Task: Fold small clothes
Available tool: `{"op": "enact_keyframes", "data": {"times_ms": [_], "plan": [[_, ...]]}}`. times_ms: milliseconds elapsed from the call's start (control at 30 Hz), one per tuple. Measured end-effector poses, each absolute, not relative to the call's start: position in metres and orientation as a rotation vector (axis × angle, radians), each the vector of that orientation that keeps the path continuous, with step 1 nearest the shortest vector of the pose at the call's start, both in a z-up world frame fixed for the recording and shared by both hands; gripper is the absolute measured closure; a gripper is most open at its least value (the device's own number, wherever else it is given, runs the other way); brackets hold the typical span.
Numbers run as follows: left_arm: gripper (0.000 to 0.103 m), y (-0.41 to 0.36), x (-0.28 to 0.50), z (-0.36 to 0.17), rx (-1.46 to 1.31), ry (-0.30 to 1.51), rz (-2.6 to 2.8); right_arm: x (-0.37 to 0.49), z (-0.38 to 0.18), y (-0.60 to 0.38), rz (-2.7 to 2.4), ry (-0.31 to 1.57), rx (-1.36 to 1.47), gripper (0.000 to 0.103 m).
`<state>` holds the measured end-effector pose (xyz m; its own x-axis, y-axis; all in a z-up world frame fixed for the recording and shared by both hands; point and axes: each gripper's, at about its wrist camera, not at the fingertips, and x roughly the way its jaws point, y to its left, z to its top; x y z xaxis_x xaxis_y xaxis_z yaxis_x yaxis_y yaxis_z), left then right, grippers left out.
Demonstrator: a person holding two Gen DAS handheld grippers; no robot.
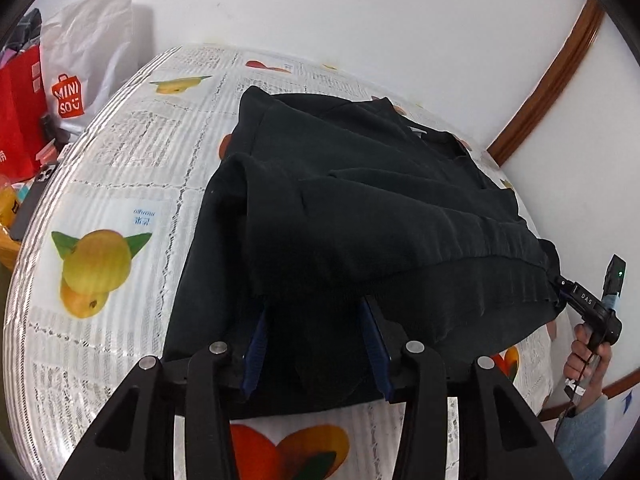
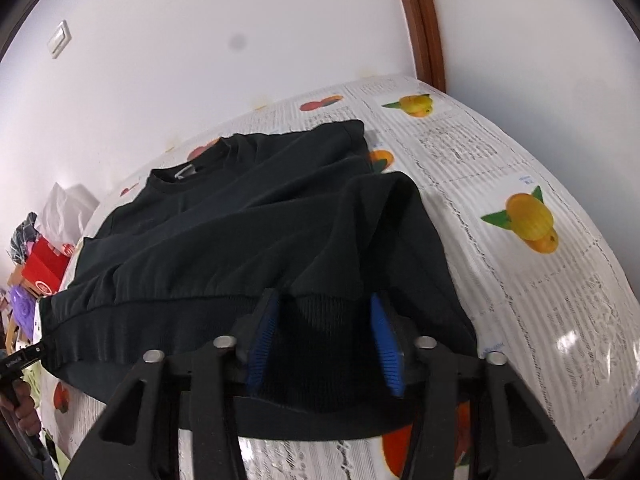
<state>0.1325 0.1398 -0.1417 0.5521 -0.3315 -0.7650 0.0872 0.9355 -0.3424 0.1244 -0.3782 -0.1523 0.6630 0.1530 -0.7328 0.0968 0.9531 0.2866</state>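
**Black sweatshirt's hem lifted off the surface at both corners**

The black sweatshirt (image 1: pixel 360 184) lies collar-away on a fruit-printed surface (image 1: pixel 120 152). The left gripper (image 1: pixel 316 344) and right gripper (image 2: pixel 324 336) each straddle its ribbed hem, jaws partly apart, blue pads beside the cloth; whether they pinch it I cannot tell. Shopping bags (image 1: pixel 68 92) stand beyond the edge.

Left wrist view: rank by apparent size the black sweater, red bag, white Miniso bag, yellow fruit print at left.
1. black sweater, by far the largest.
2. white Miniso bag.
3. red bag, cut off by the frame edge, so unsure against the Miniso bag.
4. yellow fruit print, enlarged by nearness to the camera.
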Motion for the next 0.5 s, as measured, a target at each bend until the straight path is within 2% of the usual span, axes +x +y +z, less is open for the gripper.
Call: {"op": "enact_keyframes", "data": {"times_ms": [33,67,100,500], "plan": [[0.067,0.139,0.133,-0.14,-0.279,0.953,-0.251,0.125,-0.151,-0.376,0.032,0.847,0.306,0.077],[0.074,0.14,0.131,-0.137,-0.274,0.938,-0.242,0.125,-0.148,-0.373,0.029,0.839,0.285,0.089],[0.091,0.14,0.131,-0.134,-0.264,0.919,-0.231,0.124,-0.146,-0.372,0.039,0.829,0.268,0.092],[0.094,0.14,0.152,-0.074,-0.255,0.717,-0.239,0.138,-0.076,-0.38,0.13,0.587,0.337,0.094]]}}
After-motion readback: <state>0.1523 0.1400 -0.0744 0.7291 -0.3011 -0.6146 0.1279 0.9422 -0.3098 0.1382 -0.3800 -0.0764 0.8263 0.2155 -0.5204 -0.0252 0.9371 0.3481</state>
